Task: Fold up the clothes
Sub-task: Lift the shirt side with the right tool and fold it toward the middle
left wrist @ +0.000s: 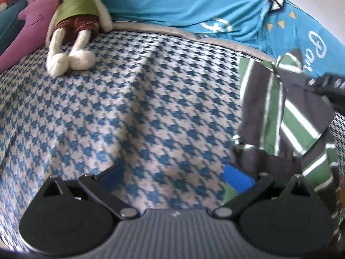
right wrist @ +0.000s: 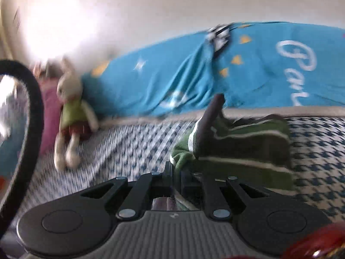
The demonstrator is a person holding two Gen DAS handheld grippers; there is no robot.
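Observation:
A green, dark grey and white striped garment (left wrist: 284,116) lies bunched on the blue-and-white houndstooth bed cover (left wrist: 140,108), at the right in the left wrist view. My left gripper (left wrist: 174,178) is open and empty above the bare cover, just left of the garment. My right gripper (right wrist: 176,172) is shut on a fold of the striped garment (right wrist: 237,144) and holds it lifted; it shows in the left wrist view (left wrist: 325,86) at the right edge. The right wrist view is motion-blurred.
A plush rabbit in a green top (left wrist: 73,21) lies at the far left beside a purple cushion (left wrist: 32,17). A bright blue quilt with white lettering (left wrist: 194,6) runs along the back against a white wall (right wrist: 172,6).

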